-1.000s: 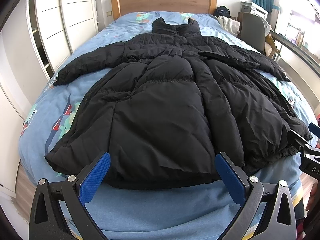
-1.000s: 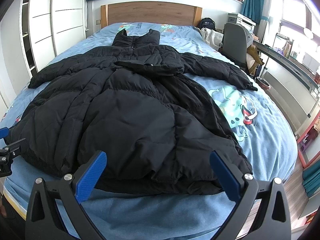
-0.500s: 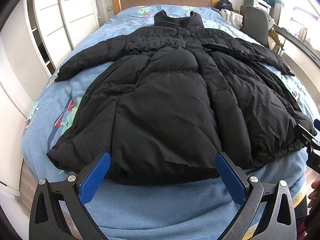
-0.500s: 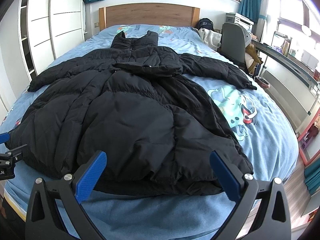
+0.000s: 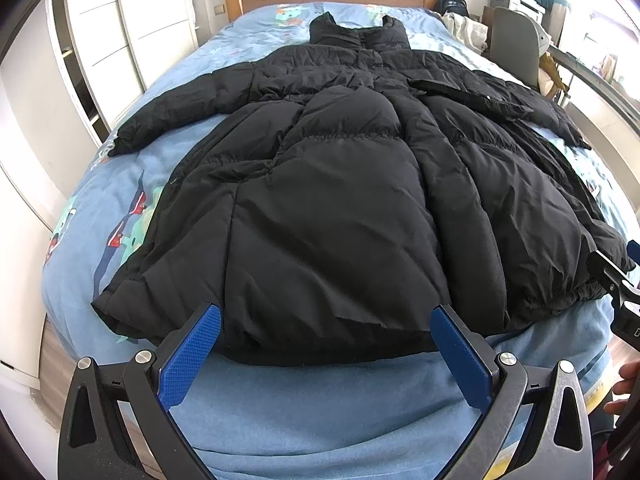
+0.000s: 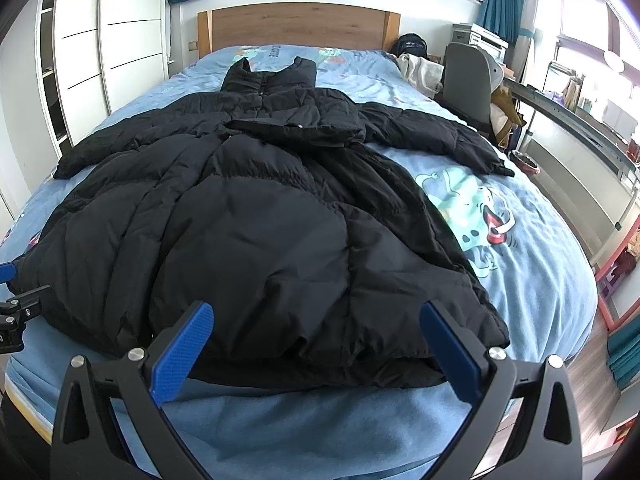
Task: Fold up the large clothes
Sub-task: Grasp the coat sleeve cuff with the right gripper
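A long black puffer coat point(image 5: 340, 200) lies spread flat on the blue bed, collar toward the headboard, both sleeves stretched out sideways. My left gripper point(image 5: 326, 326) is open just short of the coat's hem, with nothing between its blue pads. In the right wrist view the same coat point(image 6: 260, 232) fills the bed, and my right gripper point(image 6: 316, 322) stands open at the hem's right half. The right gripper's tip point(image 5: 616, 280) shows at the edge of the left wrist view; the left gripper's tip point(image 6: 20, 312) shows at the left edge of the right one.
The bed point(image 6: 520, 240) has a blue cartoon-print sheet and a wooden headboard point(image 6: 298, 26). White wardrobes point(image 5: 100, 40) line the left side. A grey chair point(image 6: 468, 80), a pile of clothes and a desk stand to the right. A person's fingers point(image 5: 624, 384) show at lower right.
Both grippers have drawn slightly nearer the foot of the bed and tilted up, so the coat sits higher in the left wrist view. The coat itself has not moved.
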